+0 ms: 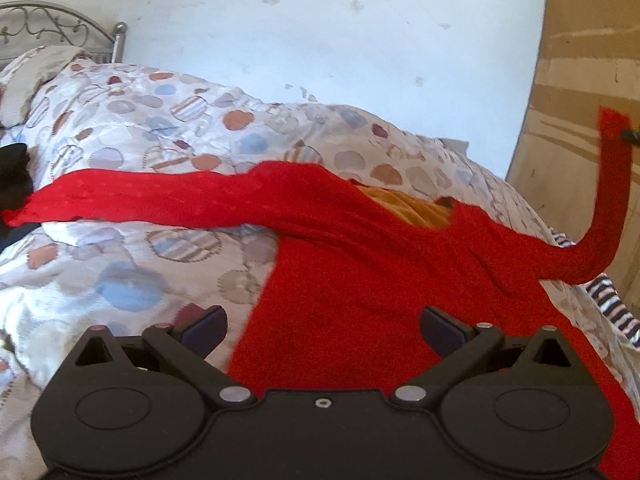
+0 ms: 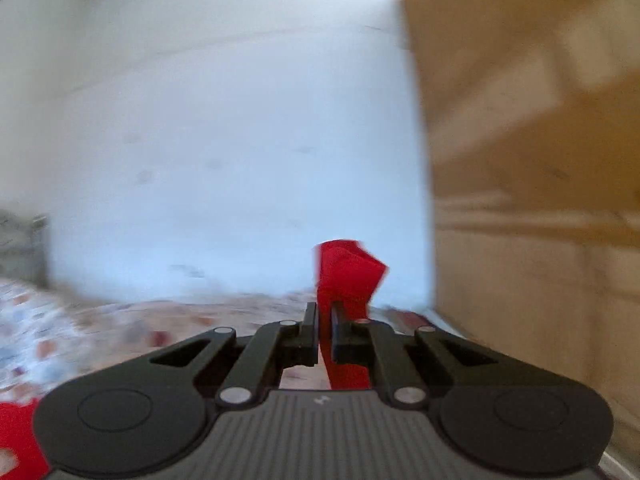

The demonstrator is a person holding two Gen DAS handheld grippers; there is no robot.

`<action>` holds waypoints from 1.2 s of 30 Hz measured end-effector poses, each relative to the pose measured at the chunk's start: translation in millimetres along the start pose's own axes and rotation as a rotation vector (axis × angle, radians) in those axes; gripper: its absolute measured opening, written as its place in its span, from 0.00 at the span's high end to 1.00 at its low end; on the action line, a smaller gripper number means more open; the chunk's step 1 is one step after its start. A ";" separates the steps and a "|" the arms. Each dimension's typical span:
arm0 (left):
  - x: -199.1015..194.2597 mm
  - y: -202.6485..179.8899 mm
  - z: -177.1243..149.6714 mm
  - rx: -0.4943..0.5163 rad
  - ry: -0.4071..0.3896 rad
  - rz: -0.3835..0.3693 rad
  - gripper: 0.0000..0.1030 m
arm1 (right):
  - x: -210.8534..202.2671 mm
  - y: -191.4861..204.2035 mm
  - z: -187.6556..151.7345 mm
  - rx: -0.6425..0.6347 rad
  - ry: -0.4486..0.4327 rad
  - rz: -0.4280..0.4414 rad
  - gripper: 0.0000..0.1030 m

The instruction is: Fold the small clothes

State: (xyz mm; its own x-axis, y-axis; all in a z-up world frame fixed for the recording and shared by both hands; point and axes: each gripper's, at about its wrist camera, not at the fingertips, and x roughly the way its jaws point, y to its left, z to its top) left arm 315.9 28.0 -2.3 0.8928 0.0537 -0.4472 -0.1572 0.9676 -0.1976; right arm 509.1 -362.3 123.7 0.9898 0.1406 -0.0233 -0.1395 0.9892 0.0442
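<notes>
The right claw is closed on one sleeve end of the red garment and holds it up in the air. The left claw is open wide above the garment's body, which lies spread on the patterned bed cover, its other sleeve stretched to the left.

Bright, even daylight in both views, bluish on the wall. Sharp in the left wrist view, with faint soft shadows in the folds of the bedspread. Heavily motion-blurred in the right wrist view. Fisheye bending and dark corners at the edges.
</notes>
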 end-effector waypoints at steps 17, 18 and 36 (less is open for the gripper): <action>-17.6 75.6 5.4 -0.125 -0.037 0.156 0.01 | -53.3 273.7 -138.0 -0.529 0.277 0.524 0.94; -16.9 77.6 5.0 -0.127 -0.035 0.161 0.01 | -60.7 281.7 -147.3 -0.570 0.297 0.538 0.94; 64.4 11.1 18.2 -0.009 -0.001 0.037 0.01 | -70.6 114.5 -148.3 -0.434 0.388 0.093 0.28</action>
State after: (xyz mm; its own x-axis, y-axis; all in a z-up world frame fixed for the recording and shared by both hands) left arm 379.4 46.7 -17.5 0.8867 0.0892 -0.4537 -0.1937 0.9626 -0.1893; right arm 418.9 -252.9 -17.7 0.9012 0.1512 -0.4062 -0.3054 0.8865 -0.3475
